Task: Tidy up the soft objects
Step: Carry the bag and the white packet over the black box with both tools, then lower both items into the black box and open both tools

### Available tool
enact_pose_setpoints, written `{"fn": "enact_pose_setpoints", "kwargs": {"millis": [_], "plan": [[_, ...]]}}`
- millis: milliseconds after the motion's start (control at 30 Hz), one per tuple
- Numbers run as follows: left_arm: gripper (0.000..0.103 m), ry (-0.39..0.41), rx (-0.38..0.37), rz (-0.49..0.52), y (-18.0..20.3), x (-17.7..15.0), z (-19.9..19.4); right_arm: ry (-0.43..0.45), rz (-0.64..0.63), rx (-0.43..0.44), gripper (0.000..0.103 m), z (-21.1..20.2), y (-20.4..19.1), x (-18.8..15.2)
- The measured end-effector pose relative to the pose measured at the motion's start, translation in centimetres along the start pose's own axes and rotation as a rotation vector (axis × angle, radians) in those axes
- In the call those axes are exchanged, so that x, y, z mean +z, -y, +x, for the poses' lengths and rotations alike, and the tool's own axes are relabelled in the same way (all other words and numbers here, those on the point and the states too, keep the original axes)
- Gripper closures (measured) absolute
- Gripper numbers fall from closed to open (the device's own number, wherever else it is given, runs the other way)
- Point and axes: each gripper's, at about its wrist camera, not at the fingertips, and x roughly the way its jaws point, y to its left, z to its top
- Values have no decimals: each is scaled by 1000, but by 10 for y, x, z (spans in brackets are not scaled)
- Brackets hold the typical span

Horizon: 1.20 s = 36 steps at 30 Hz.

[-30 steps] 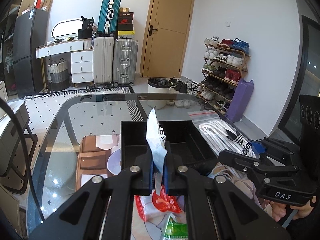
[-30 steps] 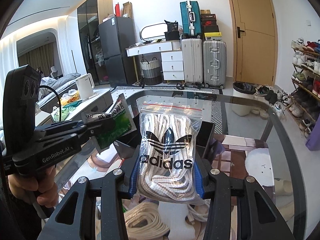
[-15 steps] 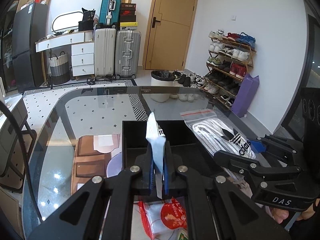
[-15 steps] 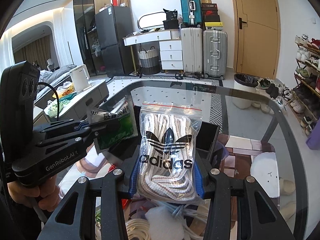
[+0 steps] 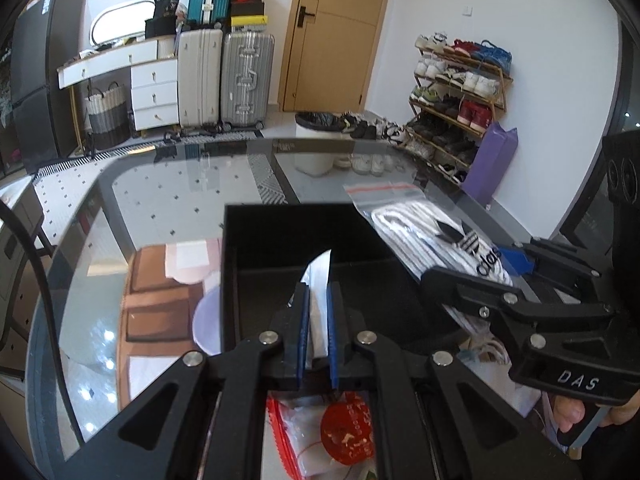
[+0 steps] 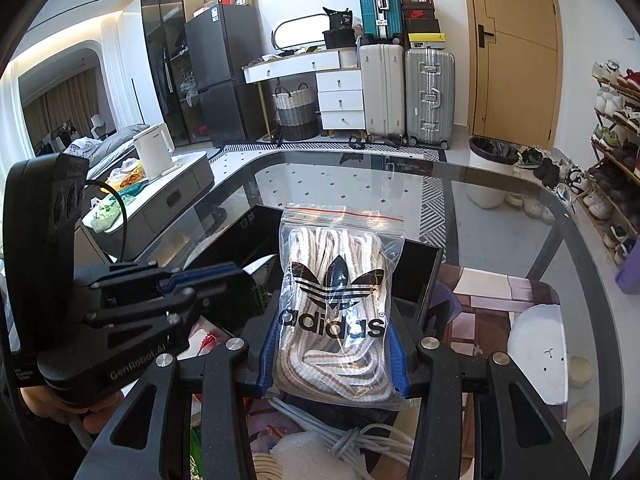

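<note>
Both loads now lower, over black bin (image 5: 304, 236): left gripper (image 5: 316, 320) pinching sachet (image 5: 318, 280), right gripper (image 6: 332, 354) clamping laces bag (image 6: 336, 300); drop next.

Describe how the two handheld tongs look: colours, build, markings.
Both tongs, left and right, are black, with angular linked arms, silver rivets and blue finger pads. The left one's body reads "GenRobot.AI", the right one's "DAS". A black cable loops by the left unit.
</note>
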Motion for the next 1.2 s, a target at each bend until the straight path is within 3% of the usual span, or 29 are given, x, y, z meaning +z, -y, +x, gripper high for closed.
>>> {"fn": "enact_pose_setpoints", "kwargs": {"millis": [433, 533, 600, 767, 867, 933, 1000, 1100, 1200], "plan": [[94, -27, 36, 49, 13, -3, -5, -8, -8, 6, 58, 8, -2, 2], [79, -26, 41, 54, 12, -3, -8, 7, -5, 8, 53, 5, -2, 2], [62, -18, 36, 53, 11, -3, -12, 19, -12, 4, 48, 0, -1, 1], [55, 1, 39, 55, 11, -3, -23, 52, -36, -14, 28, -14, -2, -6], [51, 8, 46, 50, 10, -4, -28, 47, -49, -35, 27, -16, -2, -8], [45, 11, 49, 48, 9, -7, -32, 47, -40, -29, 16, -19, 0, -9], [27, 21, 56, 50, 9, -9, -36, 64, -35, -37, 5, -26, 1, -13], [3, 49, 91, 54, 9, -15, -46, 83, -34, -47, 1, -36, 2, -19], [0, 60, 107, 63, 8, -20, -51, 76, -35, -49, 1, -44, 6, -28]]}}
